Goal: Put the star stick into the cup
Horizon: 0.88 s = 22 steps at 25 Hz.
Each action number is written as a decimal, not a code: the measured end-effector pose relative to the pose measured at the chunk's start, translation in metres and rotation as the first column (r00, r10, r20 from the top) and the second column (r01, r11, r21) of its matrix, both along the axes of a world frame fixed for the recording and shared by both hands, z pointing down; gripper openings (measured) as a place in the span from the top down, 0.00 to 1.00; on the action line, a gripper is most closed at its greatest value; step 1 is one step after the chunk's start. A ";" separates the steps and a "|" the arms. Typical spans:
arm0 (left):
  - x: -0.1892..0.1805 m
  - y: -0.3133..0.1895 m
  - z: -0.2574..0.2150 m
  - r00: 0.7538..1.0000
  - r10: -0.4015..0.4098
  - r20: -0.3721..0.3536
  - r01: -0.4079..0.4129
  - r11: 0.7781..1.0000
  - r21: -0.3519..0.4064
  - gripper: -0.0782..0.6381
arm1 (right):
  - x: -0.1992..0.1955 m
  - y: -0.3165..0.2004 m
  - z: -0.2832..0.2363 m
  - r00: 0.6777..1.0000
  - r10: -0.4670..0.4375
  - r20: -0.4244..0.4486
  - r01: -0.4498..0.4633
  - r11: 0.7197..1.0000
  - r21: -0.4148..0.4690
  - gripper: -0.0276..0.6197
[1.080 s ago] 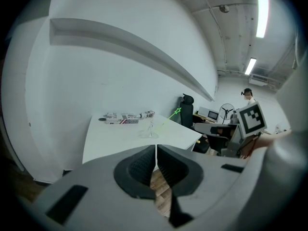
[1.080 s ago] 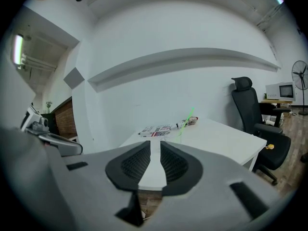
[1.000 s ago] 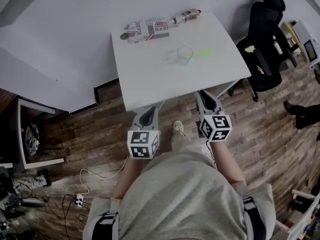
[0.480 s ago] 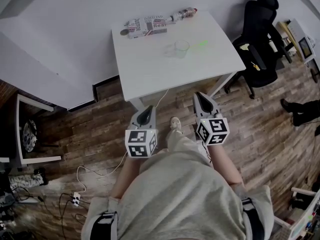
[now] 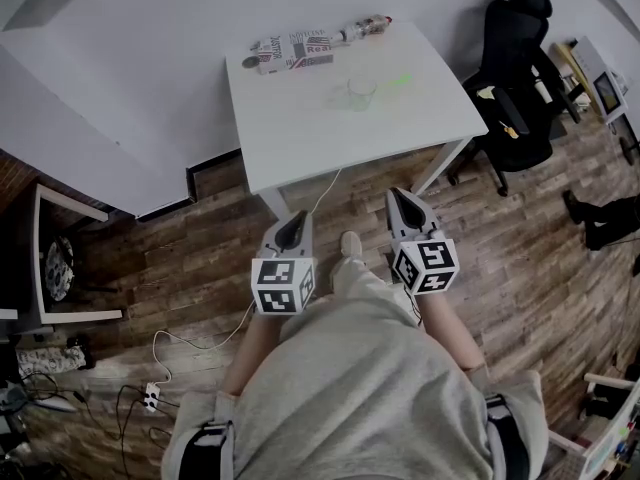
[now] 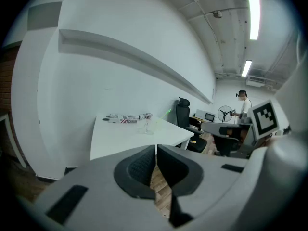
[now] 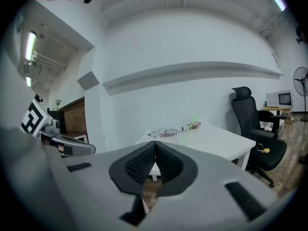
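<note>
Shows left gripper (image 5: 295, 226) and right gripper (image 5: 405, 206) with jaws pressed together, empty, over wood floor (image 5: 190, 248), well short of clear cup (image 5: 361, 90).

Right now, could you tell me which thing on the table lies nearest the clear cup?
The green star stick, just to the right of the cup; the printed packet lies farther off, behind it.

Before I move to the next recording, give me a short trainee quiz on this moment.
1. True or false: the star stick already stands inside the cup.
2. The left claw and right claw are: A) both shut, empty; B) both open; C) holding the cup.
3. What black furniture stands beside the table?
Key: 1 false; 2 A; 3 office chair.
</note>
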State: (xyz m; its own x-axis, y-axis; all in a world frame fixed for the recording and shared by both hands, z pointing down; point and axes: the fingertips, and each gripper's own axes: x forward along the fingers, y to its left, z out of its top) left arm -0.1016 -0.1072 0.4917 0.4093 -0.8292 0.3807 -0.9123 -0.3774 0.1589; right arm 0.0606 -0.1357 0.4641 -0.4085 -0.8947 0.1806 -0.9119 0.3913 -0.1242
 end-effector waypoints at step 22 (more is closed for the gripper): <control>-0.009 0.002 -0.003 1.000 -0.020 0.004 0.019 1.000 0.012 0.88 | -0.008 0.005 -0.006 1.000 -0.010 -0.005 0.010 1.000 0.023 0.96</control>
